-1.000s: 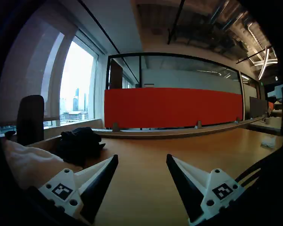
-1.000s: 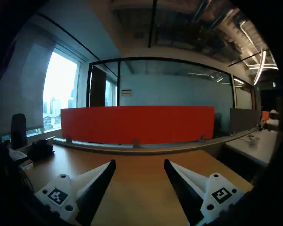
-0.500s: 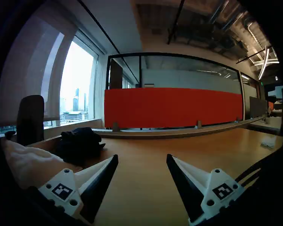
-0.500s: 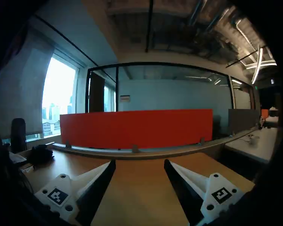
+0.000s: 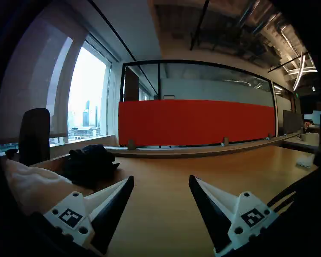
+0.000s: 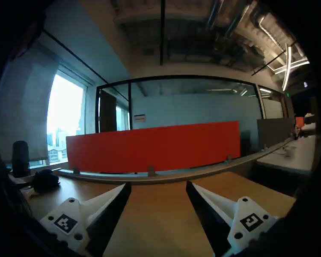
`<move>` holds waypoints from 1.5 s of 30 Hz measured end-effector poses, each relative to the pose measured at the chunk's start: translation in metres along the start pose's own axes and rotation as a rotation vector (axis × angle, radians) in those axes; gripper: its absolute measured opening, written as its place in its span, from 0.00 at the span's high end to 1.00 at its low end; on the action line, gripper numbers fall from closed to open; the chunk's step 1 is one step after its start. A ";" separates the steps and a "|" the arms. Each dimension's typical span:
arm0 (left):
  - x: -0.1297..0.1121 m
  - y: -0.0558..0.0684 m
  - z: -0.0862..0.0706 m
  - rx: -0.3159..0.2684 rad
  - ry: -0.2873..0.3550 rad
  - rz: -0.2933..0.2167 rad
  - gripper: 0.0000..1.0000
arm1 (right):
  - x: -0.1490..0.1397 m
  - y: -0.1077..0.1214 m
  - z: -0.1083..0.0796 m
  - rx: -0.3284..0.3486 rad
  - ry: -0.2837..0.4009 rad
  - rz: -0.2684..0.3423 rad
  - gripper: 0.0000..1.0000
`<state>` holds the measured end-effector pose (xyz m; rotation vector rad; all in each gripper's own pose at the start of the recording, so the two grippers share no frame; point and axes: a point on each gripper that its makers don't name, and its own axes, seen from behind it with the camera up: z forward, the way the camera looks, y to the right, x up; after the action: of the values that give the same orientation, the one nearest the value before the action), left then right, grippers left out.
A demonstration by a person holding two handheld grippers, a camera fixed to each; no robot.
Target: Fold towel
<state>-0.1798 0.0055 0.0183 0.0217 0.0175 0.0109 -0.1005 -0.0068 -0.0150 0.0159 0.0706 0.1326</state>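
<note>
At the far left of the left gripper view, a white towel [image 5: 30, 188] is lying bunched up on the table [image 5: 169, 171], touching a black cloth [image 5: 90, 165]. Just beside them, the left tongs [image 5: 160, 179] are standing apart, holding nothing. Over the table in the right gripper view, the right tongs [image 6: 157, 185] are standing apart too, facing a red screen [image 6: 152, 145].

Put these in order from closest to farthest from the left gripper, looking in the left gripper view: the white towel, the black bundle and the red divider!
1. white towel: low on the left, right beside the left gripper.
2. black bundle: just behind the towel, on the left of the desk.
3. red divider: far across, standing along the desk's back edge.
</note>
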 end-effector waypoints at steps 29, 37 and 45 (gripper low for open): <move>-0.004 0.001 0.000 0.000 0.001 0.000 0.05 | -0.076 0.017 0.016 -0.018 -0.071 -0.080 0.01; -0.004 0.002 0.000 0.000 0.001 0.000 0.05 | -0.089 0.025 0.016 -0.024 -0.078 -0.058 0.01; -0.005 0.002 0.000 0.000 0.002 0.000 0.05 | -0.093 0.030 0.013 -0.028 -0.079 -0.061 0.01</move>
<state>-0.1845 0.0072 0.0190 0.0221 0.0190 0.0106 -0.1959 0.0108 0.0046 -0.0088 -0.0101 0.0723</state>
